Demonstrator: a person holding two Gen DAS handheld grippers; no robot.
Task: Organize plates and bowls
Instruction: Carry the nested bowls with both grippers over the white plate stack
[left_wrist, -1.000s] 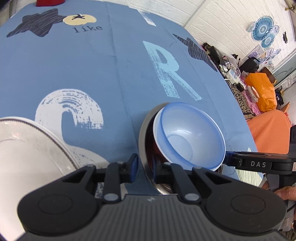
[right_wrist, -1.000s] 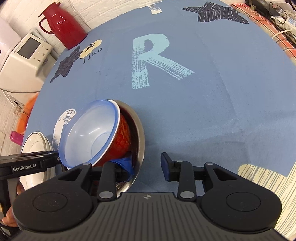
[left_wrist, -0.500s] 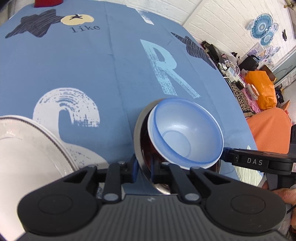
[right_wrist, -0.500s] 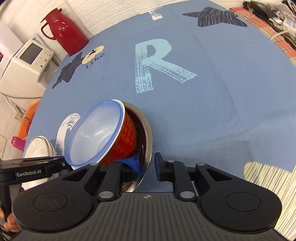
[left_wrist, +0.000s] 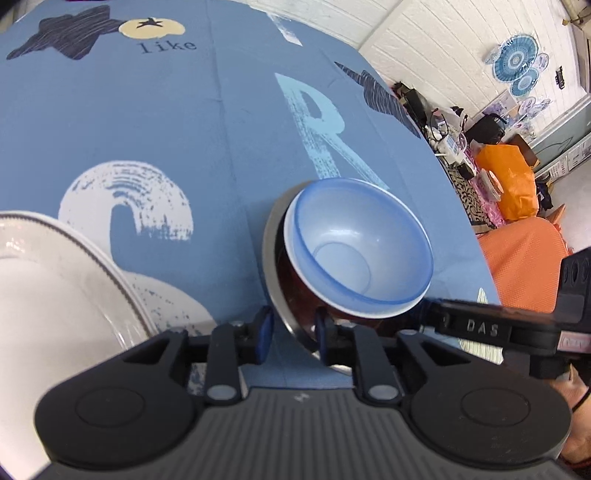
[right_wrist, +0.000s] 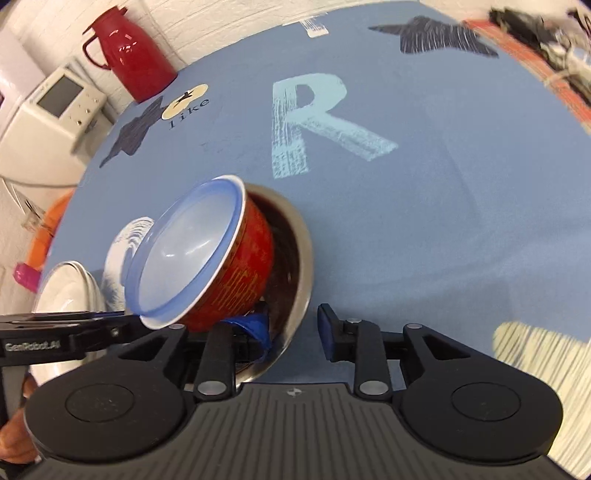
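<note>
Three bowls sit nested on the blue-clothed surface (left_wrist: 155, 122): a steel bowl (left_wrist: 275, 295) outermost, a red bowl (right_wrist: 243, 273) tilted inside it, a blue plastic bowl (left_wrist: 360, 251) on top. Left tongs (left_wrist: 291, 338) and right tongs (right_wrist: 295, 326) each straddle the steel rim, spread and not yet pinching. Stacking seems nearly finished; next, clamp the rim and level the stack. One white plate pile (left_wrist: 55, 291) lies just beside.

blue bowl (left_wrist: 360, 251), red patterned bowl (right_wrist: 240, 280)

a red thermos (right_wrist: 127, 48) stands beside a white appliance (right_wrist: 55, 110), behind the blue tablecloth (right_wrist: 424, 192).
</note>
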